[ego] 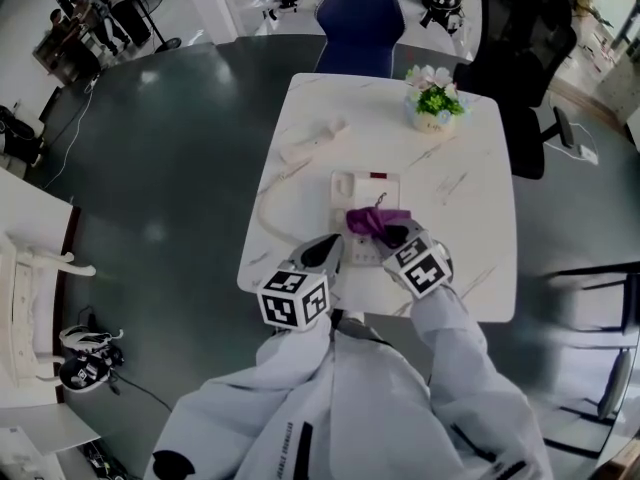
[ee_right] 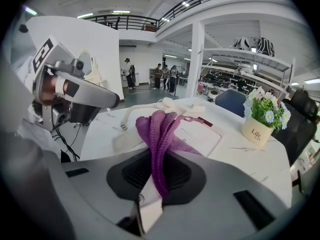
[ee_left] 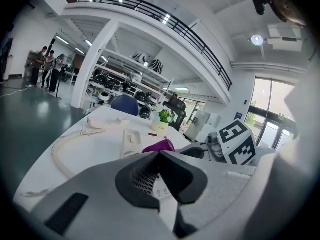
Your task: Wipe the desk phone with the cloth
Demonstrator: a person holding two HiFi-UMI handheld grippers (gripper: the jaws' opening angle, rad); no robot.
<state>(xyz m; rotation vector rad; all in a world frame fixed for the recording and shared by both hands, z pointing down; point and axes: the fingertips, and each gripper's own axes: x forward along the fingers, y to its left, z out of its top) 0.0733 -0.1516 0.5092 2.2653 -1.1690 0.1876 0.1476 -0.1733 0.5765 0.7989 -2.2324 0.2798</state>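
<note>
The white desk phone (ego: 362,184) lies on the white table (ego: 470,218), its handset (ego: 310,143) off the cradle at the far left with the cord looping toward me. My right gripper (ego: 396,234) is shut on a purple knitted cloth (ego: 375,219) that drapes over the phone's near part. In the right gripper view the cloth (ee_right: 160,129) hangs out of the closed jaws of that gripper (ee_right: 159,156), above the phone (ee_right: 200,134). My left gripper (ego: 328,251) rests at the phone's near left corner, its jaws (ee_left: 159,154) shut with nothing between them.
A potted plant (ego: 433,103) stands at the table's far right corner. A blue chair (ego: 360,23) and a black office chair (ego: 520,38) stand behind the table. White furniture (ego: 30,298) is on the floor at my left, and people stand far off at the upper left.
</note>
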